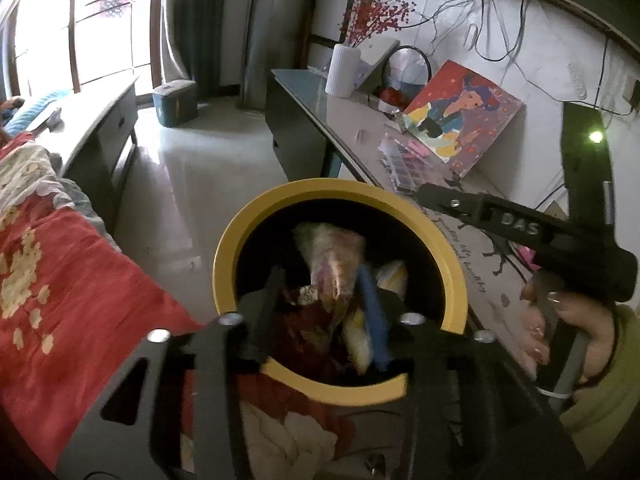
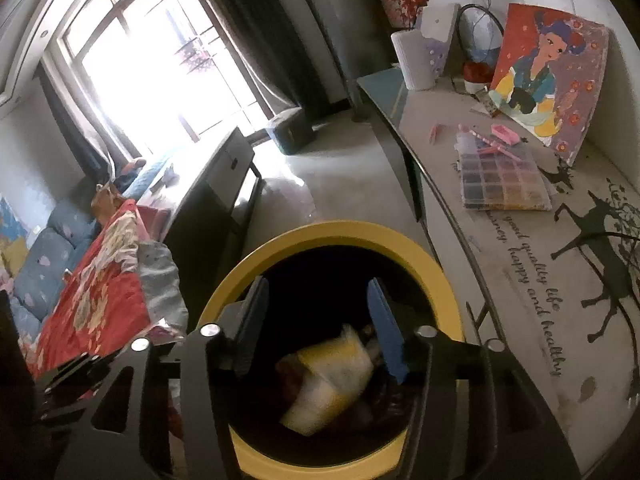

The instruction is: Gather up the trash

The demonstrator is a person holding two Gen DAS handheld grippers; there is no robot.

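Indoors: yellow-rimmed bin (image 1: 224, 248) on pale floor (image 1: 192, 168) beside table (image 2: 520, 264).

1. One yellow-rimmed bin (image 1: 224, 264), several crumpled wrappers (image 1: 332, 260) inside; exact count unclear.
2. Two claws: left claw (image 1: 324, 308), right claw (image 2: 316, 320).
3. One white vase (image 2: 412, 60) on the counter (image 2: 440, 128).
4. One painted canvas (image 2: 560, 60).
5. One bead organiser box (image 2: 504, 180).
6. One floral red blanket (image 1: 80, 300).

yellow-rimmed round bin (image 1: 224, 256), black inside, upright on floor; crumpled wrappers (image 1: 332, 264) piled within.
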